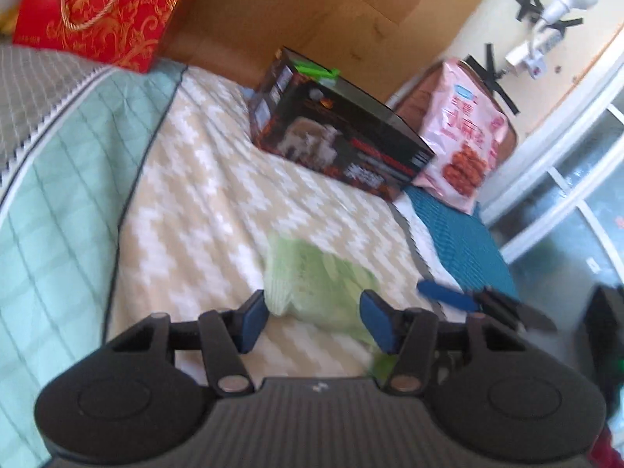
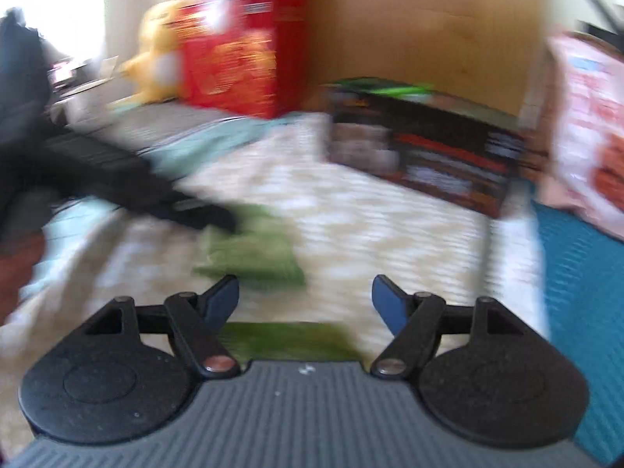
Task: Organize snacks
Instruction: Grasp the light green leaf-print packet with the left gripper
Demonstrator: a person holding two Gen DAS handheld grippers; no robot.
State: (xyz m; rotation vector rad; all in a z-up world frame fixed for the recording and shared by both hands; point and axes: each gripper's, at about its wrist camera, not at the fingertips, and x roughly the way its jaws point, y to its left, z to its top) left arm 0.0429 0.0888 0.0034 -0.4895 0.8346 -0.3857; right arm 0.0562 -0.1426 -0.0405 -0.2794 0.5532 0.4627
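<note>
The green packet [image 1: 312,280] lies on the zigzag cloth [image 1: 202,195], between the left gripper's [image 1: 314,321] parted jaws; whether the pads press it I cannot tell. The black box [image 1: 343,136] and pink bag [image 1: 464,132] stand well behind, so sorting looks barely begun. The right gripper [image 2: 306,300] hangs open, angled down just beside the packet.
</note>
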